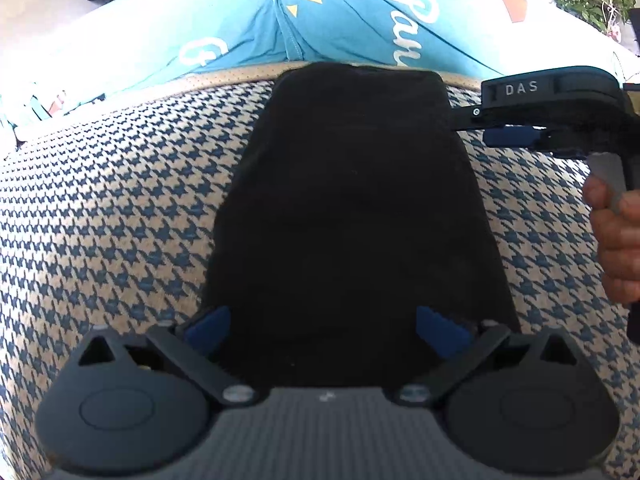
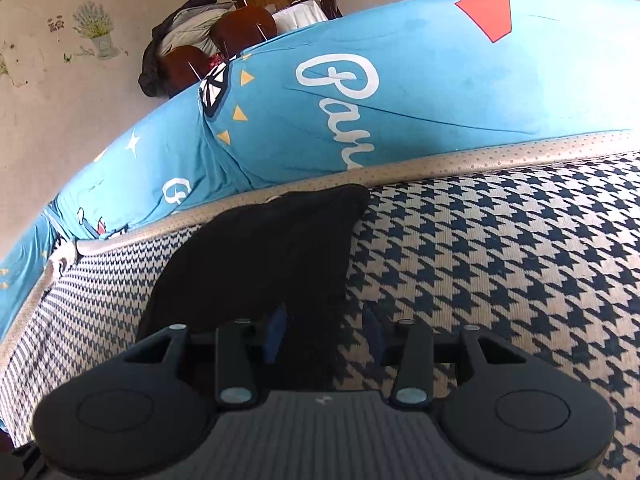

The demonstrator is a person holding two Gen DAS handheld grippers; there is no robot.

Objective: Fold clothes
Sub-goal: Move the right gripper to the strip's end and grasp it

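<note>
A black garment is lying on the houndstooth cushion, already gathered into a long, narrow, roughly rectangular strip that is running from the left gripper away toward the beige piping at the cushion's far edge, just in front of the blue printed cover. Judging by that tidy shape, the lengthwise folds are looking finished, and what is probably remaining is to bring one end over the other and make the bundle compact. The left gripper is hovering over the near end of the strip with its jaws spread wide, the blue pads sitting over either side of the cloth and not visibly pinching it; whether they are touching the fabric is hard to tell. The right gripper is coming in at the strip's right edge near the far corner, seen from the side in the left wrist view with a hand wrapping its handle. Its jaws are standing partly open, and in its own view a fold of the black cloth is lying between the pads, though the pads are not clearly pressing on it, so a firm grip cannot be confirmed.
</note>
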